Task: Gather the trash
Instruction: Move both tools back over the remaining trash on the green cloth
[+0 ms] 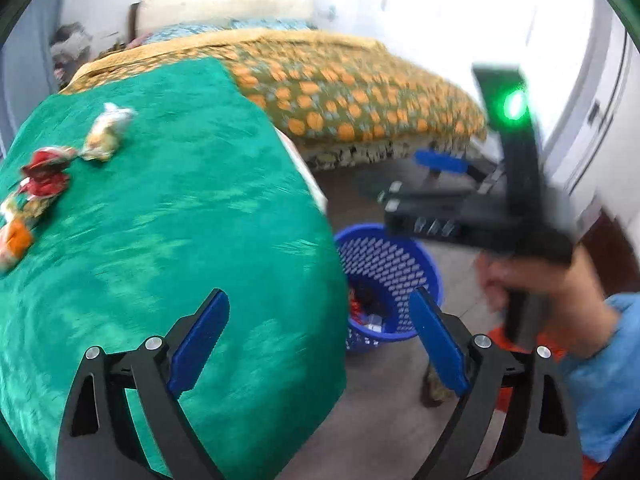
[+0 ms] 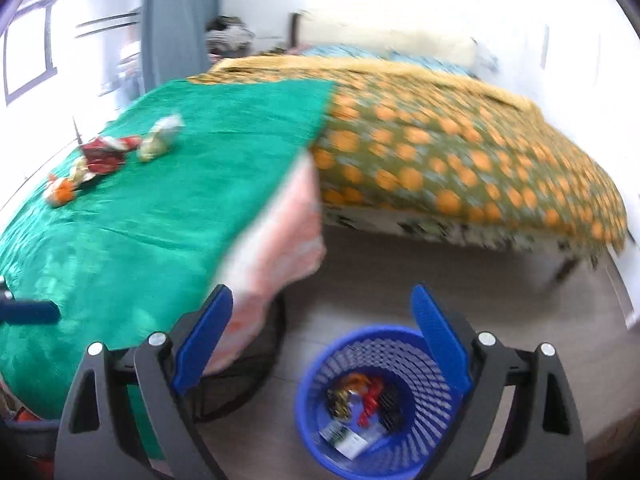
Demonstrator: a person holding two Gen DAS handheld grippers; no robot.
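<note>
A blue mesh bin (image 2: 380, 400) stands on the floor beside the table and holds several wrappers (image 2: 362, 400); it also shows in the left wrist view (image 1: 388, 276). My right gripper (image 2: 320, 344) is open and empty above the bin. My left gripper (image 1: 320, 352) is open and empty over the table's near right edge. On the green tablecloth (image 1: 180, 220), at the far left, lie a yellow wrapper (image 1: 106, 132), a red wrapper (image 1: 44, 172) and an orange wrapper (image 1: 16, 236). They also show in the right wrist view, yellow wrapper (image 2: 160, 138), red wrapper (image 2: 106, 152).
A bed with an orange-dotted cover (image 2: 460, 152) stands behind the table. A pink cloth (image 2: 276, 248) hangs below the green one. The right gripper's body (image 1: 516, 208) and the hand holding it are to the right in the left wrist view. Grey floor surrounds the bin.
</note>
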